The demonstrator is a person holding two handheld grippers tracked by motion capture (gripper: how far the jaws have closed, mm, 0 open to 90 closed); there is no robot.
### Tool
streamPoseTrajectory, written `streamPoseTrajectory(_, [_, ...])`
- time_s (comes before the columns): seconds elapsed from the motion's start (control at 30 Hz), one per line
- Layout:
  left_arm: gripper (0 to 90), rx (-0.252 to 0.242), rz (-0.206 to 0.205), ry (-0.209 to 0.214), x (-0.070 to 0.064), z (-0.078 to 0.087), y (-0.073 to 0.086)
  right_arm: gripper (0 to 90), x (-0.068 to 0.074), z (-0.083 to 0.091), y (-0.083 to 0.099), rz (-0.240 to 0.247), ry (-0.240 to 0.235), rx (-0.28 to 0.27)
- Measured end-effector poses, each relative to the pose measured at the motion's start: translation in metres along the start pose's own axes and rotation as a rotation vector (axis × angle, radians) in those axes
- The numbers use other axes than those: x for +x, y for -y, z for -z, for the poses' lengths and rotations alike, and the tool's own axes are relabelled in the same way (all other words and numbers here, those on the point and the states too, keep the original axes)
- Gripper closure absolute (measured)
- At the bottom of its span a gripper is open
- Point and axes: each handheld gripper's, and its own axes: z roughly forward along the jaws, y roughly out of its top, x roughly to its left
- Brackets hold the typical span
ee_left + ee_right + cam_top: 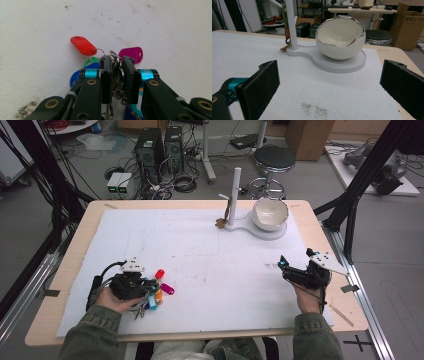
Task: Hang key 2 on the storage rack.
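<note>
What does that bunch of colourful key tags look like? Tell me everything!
The bunch of key tags is a cluster of glossy plastic tags joined by thin metal rings and a bit of chain. A red tag and a magenta tag fan out flat on the white mat; green, blue and orange ones are partly hidden beneath. It lies near the table's front left. The left gripper has its black jaws pinched on the rings in the middle.
</note>
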Motion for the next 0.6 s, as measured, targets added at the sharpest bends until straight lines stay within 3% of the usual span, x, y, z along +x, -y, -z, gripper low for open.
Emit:
streamPoseTrajectory(0.13, [78.3,-0.034,0.016,0.0,0.001,0.006,-0.001,1.5,0.0,-0.001,0.0,-0.001,-0.002,0.001])
streamPoseTrajectory(0.47, [78.9,-0.057,0.021,-0.007,0.0,0.014,-0.006,1.5,-0.001,-0.001,0.0,-0.002,0.003,-0.001])
streamPoseTrajectory(0.6, [79.0,-0.101,0.026,-0.01,0.001,0.024,-0.011,1.5,-0.001,-0.001,0.0,-0.004,0.004,-0.002])
